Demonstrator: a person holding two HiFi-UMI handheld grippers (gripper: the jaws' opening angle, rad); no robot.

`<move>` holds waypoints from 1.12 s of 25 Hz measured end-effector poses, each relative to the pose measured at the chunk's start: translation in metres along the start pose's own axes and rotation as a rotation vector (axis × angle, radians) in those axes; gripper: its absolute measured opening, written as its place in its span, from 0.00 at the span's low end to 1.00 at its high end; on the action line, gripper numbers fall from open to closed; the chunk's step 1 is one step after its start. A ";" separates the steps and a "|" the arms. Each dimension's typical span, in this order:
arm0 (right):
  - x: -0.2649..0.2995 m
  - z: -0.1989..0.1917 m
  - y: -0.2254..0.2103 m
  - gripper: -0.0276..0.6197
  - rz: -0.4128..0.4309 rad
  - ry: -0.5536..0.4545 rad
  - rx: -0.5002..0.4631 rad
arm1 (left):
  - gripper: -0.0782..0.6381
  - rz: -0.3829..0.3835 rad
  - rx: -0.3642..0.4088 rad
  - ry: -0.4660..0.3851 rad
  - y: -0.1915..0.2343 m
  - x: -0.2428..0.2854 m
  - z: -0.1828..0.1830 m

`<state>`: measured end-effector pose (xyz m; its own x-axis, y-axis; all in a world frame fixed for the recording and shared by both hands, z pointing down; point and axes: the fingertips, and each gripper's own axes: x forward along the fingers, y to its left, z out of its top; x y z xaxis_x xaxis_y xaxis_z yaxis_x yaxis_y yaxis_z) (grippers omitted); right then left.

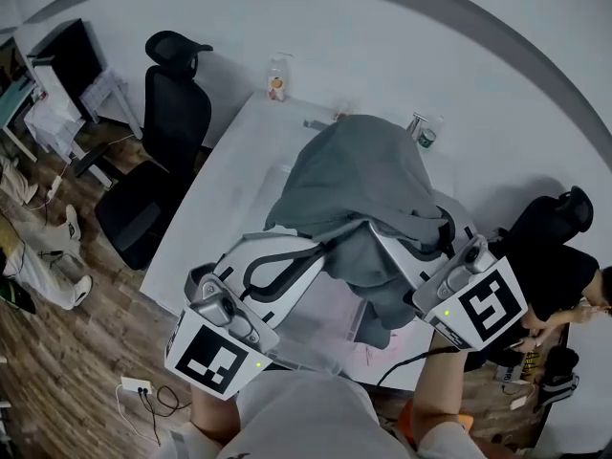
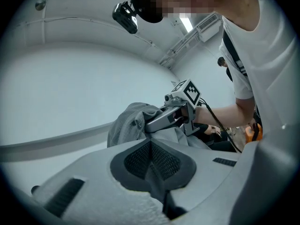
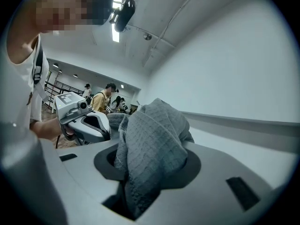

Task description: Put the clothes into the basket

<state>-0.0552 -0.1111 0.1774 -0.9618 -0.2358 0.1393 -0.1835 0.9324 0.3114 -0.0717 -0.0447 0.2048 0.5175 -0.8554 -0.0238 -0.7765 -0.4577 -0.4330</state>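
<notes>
With left tool (image 2: 152, 168) and right tool (image 3: 150, 172) each pinched shut on the grey garment (image 1: 368, 175), raise evenly to get hanging folds off the surface (image 1: 239, 189) before heading for the basket.

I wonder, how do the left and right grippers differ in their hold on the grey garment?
The right gripper has a thick bunch of the grey garment bulging between its jaws; the left gripper has jaws closed nearly flat, apparently nipping only a thin edge. In the head view the right gripper's front is buried under cloth, the left gripper's mostly bare. Both carry a marker cube and hold the same garment.
</notes>
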 end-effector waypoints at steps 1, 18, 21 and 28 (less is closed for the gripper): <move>0.006 0.002 0.002 0.28 0.013 -0.004 -0.003 | 0.12 0.012 -0.001 0.004 0.003 -0.004 -0.001; 0.108 -0.031 0.052 0.28 0.222 0.040 0.066 | 0.12 0.165 -0.085 0.139 0.041 -0.064 -0.060; 0.125 -0.049 0.064 0.28 0.264 0.073 0.083 | 0.12 0.186 -0.102 0.161 0.044 -0.074 -0.075; 0.160 -0.101 0.091 0.28 0.355 0.164 0.119 | 0.12 0.219 -0.172 0.226 0.040 -0.093 -0.130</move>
<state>-0.2055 -0.0917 0.3235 -0.9261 0.0745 0.3699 0.1224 0.9866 0.1077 -0.1982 -0.0152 0.3069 0.2544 -0.9609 0.1090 -0.9192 -0.2753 -0.2815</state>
